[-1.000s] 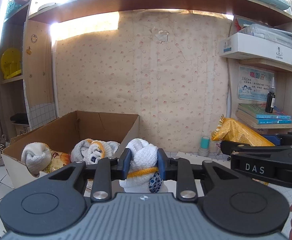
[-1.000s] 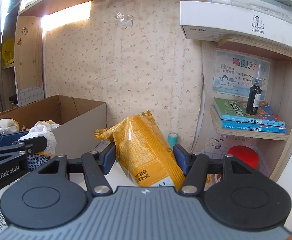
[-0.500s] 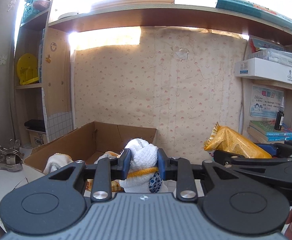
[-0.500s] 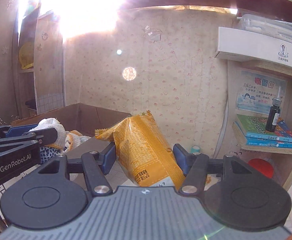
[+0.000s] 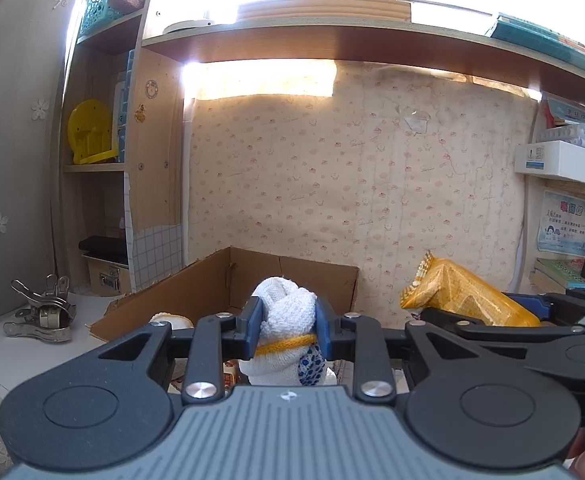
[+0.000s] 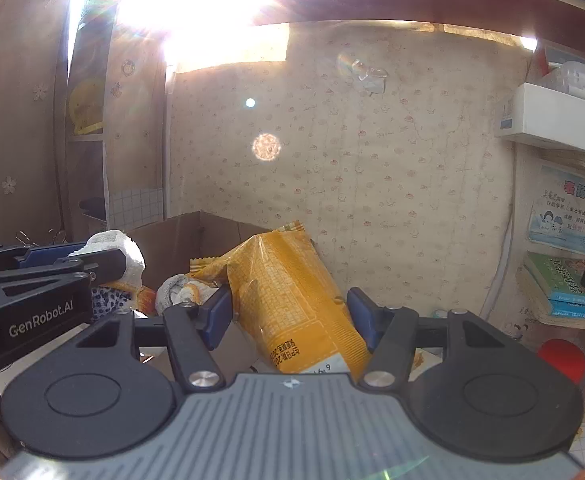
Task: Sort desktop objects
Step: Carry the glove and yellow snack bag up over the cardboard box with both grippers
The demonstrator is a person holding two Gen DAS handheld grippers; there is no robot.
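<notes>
Cardboard box (image 5: pixel 252 276): open-topped, on the desk (image 5: pixel 20 354) by the papered wall; holds rolled socks (image 6: pixel 176 292), the rest hidden.
Left hand-held gripper (image 5: pixel 287 330): clamped on a white sock bundle (image 5: pixel 286 316) with a yellow band, lifted in front of the box.
Right hand-held gripper (image 6: pixel 292 316): pads pressed on an orange snack bag (image 6: pixel 288 300), held beside the box.
Writing: "GenRobot.AI" on the left gripper's side; the bag's print is too small to read, possibly a date.
</notes>
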